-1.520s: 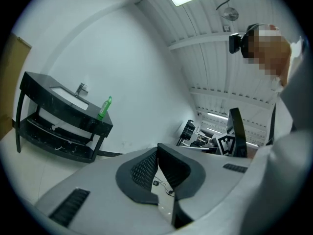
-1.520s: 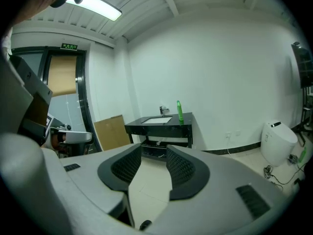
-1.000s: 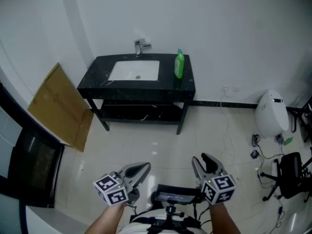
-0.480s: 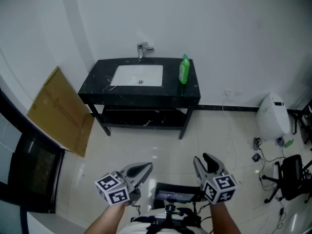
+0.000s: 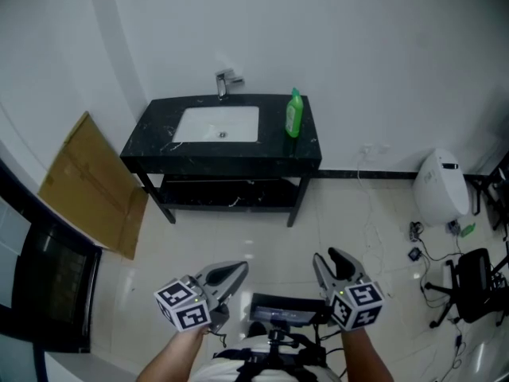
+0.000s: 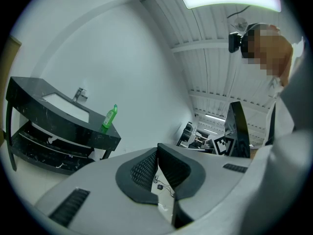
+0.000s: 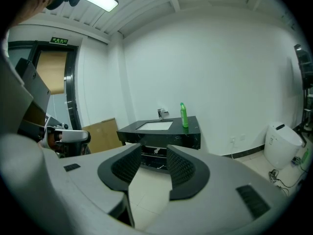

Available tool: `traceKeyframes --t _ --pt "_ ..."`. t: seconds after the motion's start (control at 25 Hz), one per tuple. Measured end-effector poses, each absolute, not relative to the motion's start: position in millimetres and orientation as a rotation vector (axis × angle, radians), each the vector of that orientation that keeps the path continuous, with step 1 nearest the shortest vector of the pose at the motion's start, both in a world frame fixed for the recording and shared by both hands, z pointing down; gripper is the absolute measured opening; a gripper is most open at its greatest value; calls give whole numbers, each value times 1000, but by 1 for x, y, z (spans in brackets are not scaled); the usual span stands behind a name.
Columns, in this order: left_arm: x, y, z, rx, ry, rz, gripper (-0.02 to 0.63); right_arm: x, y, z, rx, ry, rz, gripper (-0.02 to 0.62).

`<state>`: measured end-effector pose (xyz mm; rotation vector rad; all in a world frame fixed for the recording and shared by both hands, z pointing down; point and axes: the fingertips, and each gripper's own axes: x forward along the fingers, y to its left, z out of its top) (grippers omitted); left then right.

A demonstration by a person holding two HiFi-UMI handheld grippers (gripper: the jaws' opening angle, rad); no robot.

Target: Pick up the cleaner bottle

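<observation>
Green cleaner bottle stands upright on the right end of the black counter, just beside the sink. Both grippers are held low over the floor, well apart from it. Left gripper: jaws pressed together, empty. Right gripper: jaws spread, nothing between.

No text legible anywhere; green sign above doorway, characters too small to read; bottle label too distant to make out any print
</observation>
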<state>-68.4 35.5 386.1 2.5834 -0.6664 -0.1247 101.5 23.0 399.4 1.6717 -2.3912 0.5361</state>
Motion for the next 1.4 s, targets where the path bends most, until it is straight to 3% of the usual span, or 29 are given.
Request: traceKeyframes --t 1.4 --pt "1 -5 385 2550 -805 -124 -5 169 -28 402 1570 -2481 569 167"
